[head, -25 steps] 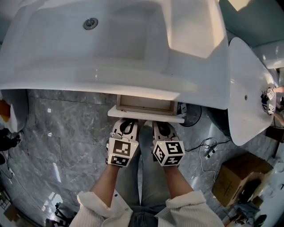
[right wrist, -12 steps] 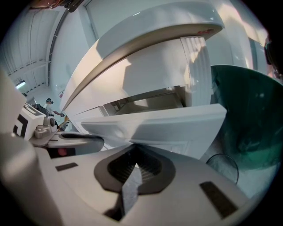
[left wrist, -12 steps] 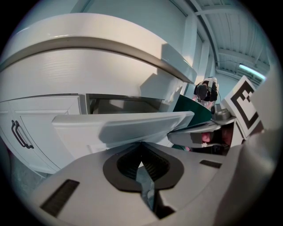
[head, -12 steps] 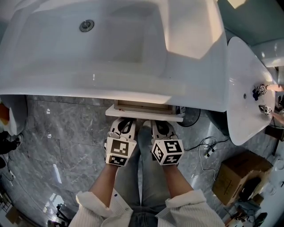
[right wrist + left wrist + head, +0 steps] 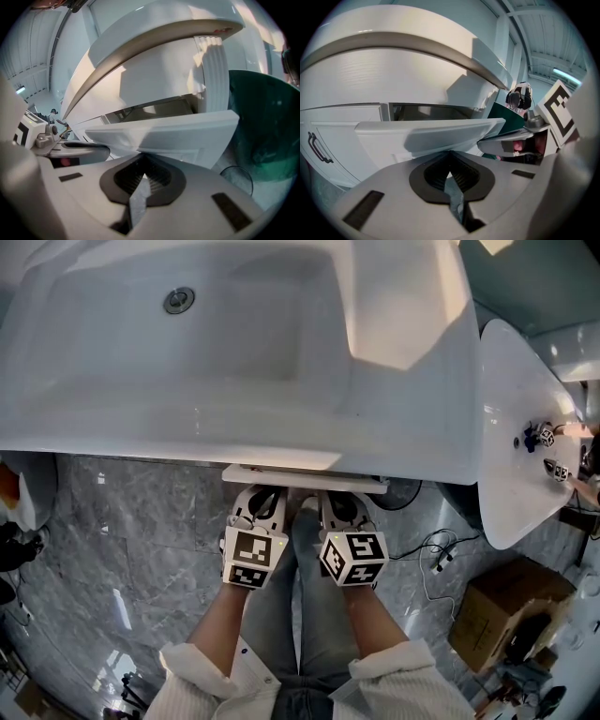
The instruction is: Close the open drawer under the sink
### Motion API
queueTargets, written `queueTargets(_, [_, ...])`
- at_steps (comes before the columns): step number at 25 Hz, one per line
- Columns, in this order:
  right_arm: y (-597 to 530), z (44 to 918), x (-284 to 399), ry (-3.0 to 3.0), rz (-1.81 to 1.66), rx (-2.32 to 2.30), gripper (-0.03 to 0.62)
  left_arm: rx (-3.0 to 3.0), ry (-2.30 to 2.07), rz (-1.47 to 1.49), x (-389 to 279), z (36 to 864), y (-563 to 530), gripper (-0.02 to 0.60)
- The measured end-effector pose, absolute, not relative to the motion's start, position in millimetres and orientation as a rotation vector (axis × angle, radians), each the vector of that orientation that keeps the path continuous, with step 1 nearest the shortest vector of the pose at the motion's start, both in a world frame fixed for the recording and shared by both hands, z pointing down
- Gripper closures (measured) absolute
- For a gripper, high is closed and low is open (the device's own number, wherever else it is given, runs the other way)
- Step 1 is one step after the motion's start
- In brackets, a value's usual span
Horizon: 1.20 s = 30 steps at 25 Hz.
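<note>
White drawer front shows as a thin strip at the middle of the frame, just under the sink, so it looks nearly shut. The left gripper and right gripper sit side by side, tips against it. Both have their jaws pinched together and empty, probably so the blunt ends push evenly without skewing the drawer.

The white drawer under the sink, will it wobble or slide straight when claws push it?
The white flat-fronted drawer looks thick and stiff, so it probably won't bend. The left claw and right claw meet its front side by side, so it should slide straight. Only a thin strip shows beneath the white sink, so little pushing seems left.
</note>
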State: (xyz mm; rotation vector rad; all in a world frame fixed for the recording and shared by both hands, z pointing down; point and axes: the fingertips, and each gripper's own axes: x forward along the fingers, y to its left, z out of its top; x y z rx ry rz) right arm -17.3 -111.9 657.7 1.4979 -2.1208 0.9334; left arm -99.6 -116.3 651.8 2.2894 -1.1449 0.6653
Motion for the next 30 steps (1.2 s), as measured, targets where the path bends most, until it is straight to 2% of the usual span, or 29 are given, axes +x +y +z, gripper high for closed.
queueTargets(30, [-170.6,653.2,-13.5,-2.137,0.879,1.554,0.583,2.327,-1.14,0.666,-94.7,649.7,-173.8,0.566])
